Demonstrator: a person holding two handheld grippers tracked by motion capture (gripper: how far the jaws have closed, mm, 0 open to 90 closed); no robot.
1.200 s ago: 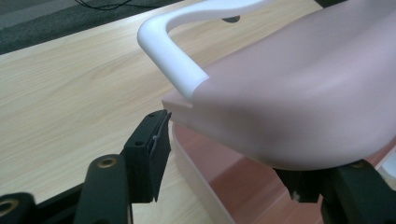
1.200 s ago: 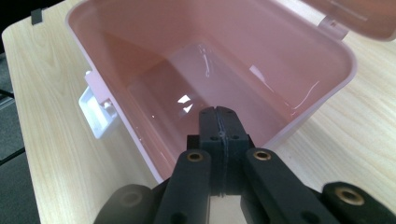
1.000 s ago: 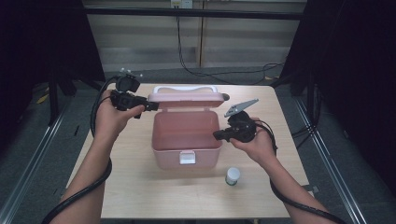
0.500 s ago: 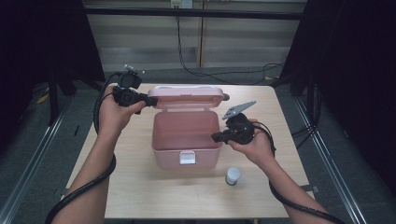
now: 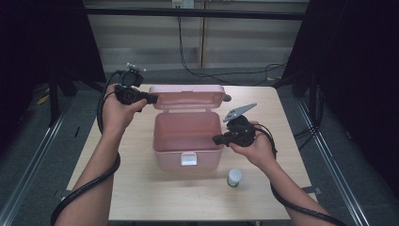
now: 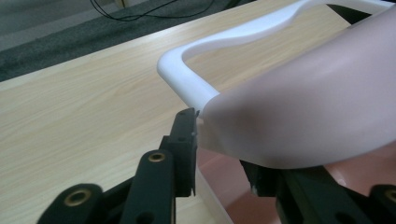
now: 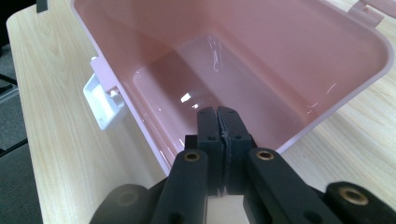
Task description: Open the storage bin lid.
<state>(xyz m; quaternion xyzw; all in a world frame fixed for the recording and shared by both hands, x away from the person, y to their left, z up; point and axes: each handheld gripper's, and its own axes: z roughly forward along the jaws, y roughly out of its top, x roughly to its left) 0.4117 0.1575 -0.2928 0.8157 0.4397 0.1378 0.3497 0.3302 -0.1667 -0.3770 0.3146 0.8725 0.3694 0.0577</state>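
**Lid Edge Between Your Left Jaws, Box Wall in Your Right**

While the pink box [image 5: 187, 141] sits open near the middle of the table [image 5: 141, 197], your left gripper [image 5: 151, 98] is up at the left end of its raised lid [image 5: 188, 96]. In the left gripper view the lid's [image 6: 308, 112] rounded corner lies right between the jaws, one jaw on each side of it, and they have just been closing around it; the near jaw touches the corner beside the white handle [image 6: 196, 81], but you cannot tell whether the far jaw has met the lid. Your right gripper [image 5: 217, 139] rests at the box's right wall, about halfway along it. In the right gripper view its jaws are pressed together with the thin rim of the box [image 7: 299, 60] pinched between them, pointing over the empty inside. A white latch [image 7: 103, 103] hangs from the front wall. A small white-capped jar [image 5: 234, 177] stands on the table just in front of your right hand [image 5: 256, 148], apart from the box.
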